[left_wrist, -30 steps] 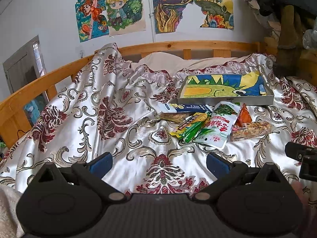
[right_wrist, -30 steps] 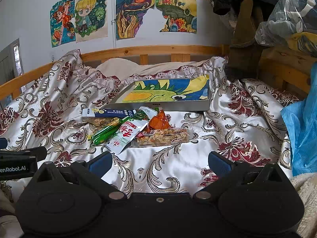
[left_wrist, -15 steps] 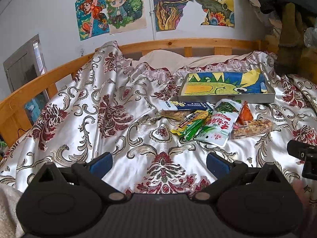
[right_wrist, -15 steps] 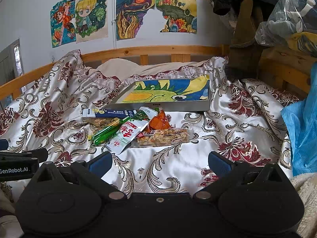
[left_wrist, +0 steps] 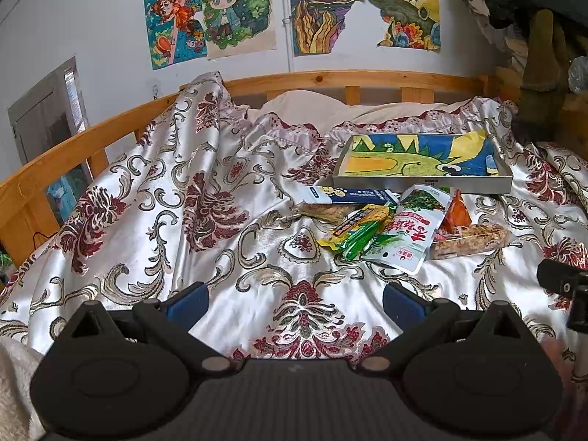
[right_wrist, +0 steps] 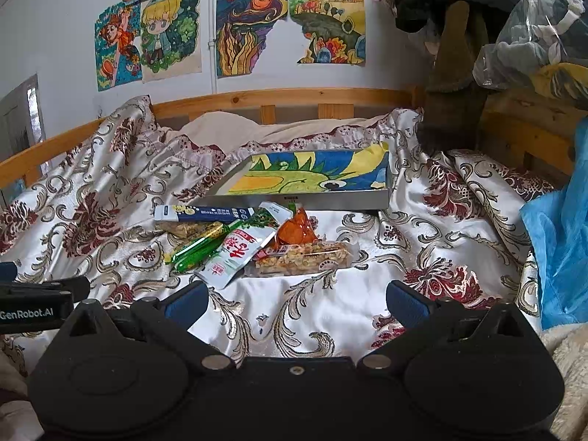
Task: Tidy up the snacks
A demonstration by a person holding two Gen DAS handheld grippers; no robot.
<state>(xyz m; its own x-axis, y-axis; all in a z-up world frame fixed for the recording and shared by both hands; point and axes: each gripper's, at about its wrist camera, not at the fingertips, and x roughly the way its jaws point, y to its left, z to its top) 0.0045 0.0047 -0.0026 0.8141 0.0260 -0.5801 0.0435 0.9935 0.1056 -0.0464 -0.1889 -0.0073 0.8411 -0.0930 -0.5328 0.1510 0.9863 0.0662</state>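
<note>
- The left claw (left_wrist: 294, 299) hangs over the patterned bedspread (left_wrist: 147, 220), its blue-padded fingers spread apart and holding nothing.
- The right claw (right_wrist: 296, 299) is likewise spread wide and empty above the same cloth.
- The snack packets (right_wrist: 253, 242) lie heaped just in front of the grey tray (right_wrist: 312, 198), which holds a dinosaur picture.
- Only the right view shows a blue plastic sheet (right_wrist: 558, 257) at its edge; only the left view shows the doorway (left_wrist: 47, 125).
- Nothing stands between either claw and the heap.
- Drawings (left_wrist: 220, 11) hang on the wall behind the wooden bed rail (left_wrist: 330, 79).
</note>
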